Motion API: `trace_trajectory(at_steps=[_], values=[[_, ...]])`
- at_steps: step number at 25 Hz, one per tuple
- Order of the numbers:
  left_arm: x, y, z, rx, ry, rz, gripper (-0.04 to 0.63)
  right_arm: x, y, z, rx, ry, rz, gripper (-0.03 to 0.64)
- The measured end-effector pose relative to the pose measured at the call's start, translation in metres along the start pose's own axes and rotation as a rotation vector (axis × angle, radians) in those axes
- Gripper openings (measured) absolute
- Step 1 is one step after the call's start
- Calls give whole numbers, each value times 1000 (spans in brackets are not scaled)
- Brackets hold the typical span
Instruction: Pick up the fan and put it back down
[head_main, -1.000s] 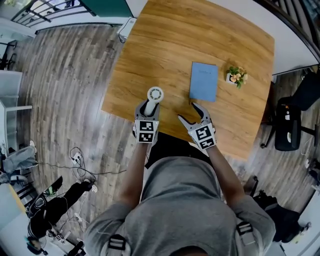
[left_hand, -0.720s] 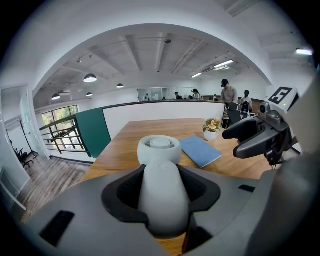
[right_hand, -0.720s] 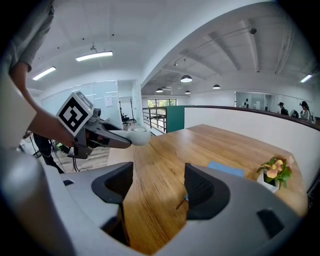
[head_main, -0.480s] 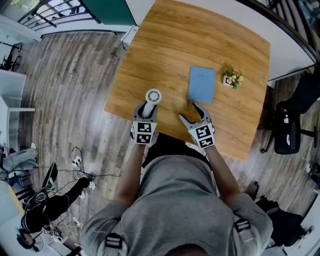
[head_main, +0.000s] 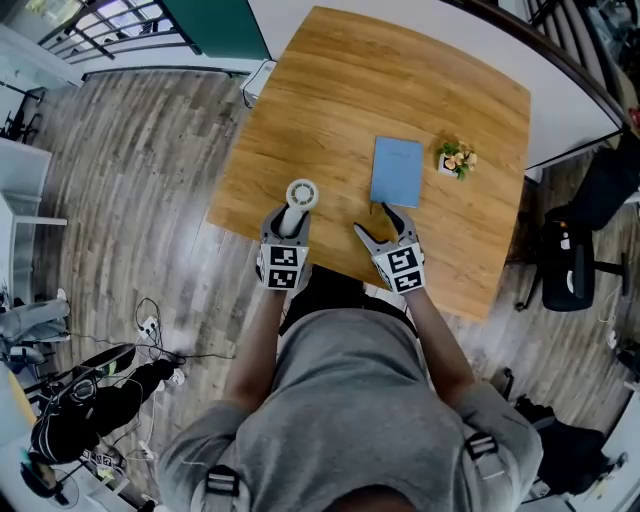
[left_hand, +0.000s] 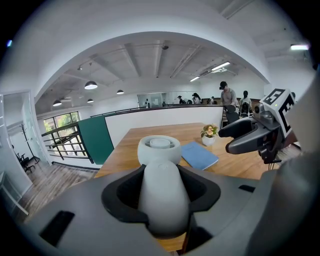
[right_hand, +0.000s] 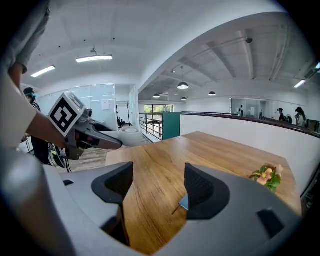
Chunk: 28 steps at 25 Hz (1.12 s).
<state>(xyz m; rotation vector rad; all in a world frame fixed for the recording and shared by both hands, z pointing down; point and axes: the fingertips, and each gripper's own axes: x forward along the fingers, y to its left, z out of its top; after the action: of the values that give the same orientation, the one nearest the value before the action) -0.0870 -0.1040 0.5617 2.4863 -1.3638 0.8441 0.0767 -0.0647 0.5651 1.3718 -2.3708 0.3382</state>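
**Fan gripped in the left tool, right tool empty**

The person in the grey top stands at the near edge of the wooden bench (head_main: 330, 90) with a tool in each hand. The left tool (head_main: 291, 220) has its jaws clamped on the white fan (head_main: 302, 194). They squeeze the fan's smooth tapered stem from both sides, and the round head sticks up past the fingertips. The fan stands upright in the grip, over the near left part of the bench and close to its edge. In the left gripper view some bare wood shows under the bottom of the stem.

The right tool (head_main: 374, 224) hangs beside it over the near edge, a little apart from the left one. Its jaws stand wide apart with nothing between them, only bench top showing in the gap. Its tips are just short of a blue notebook (head_main: 397, 171) that lies flat in the middle of the bench. A small pot of flowers (head_main: 455, 158) sits just right of the notebook. A black office chair (head_main: 570, 270) stands on the floor off the right side.
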Motion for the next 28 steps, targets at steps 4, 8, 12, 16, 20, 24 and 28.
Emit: trace_trajectory(at_steps=[4,8,12,16,20,24,28], values=[[-7,-3,3,-3,-7,8,198,-4,-3,3,-9,-11,-9,331],[-13,-5,8,0,-27,18,198,-7,-4,6,-20,-17,-8,331],[-17,-7,13,13,-38,23,198,-10,-5,6,-25,-23,-11,330],[-25,-4,21,6,-60,24,198,-10,-4,9,-22,-36,-11,330],[-33,0,30,8,-85,34,198,-9,-4,11,-21,-44,-18,330],[-36,2,33,8,-96,43,198,-9,-5,11,-21,-47,-15,330],[-39,5,32,4,-96,52,198,-9,-5,15,-25,-56,-11,330]])
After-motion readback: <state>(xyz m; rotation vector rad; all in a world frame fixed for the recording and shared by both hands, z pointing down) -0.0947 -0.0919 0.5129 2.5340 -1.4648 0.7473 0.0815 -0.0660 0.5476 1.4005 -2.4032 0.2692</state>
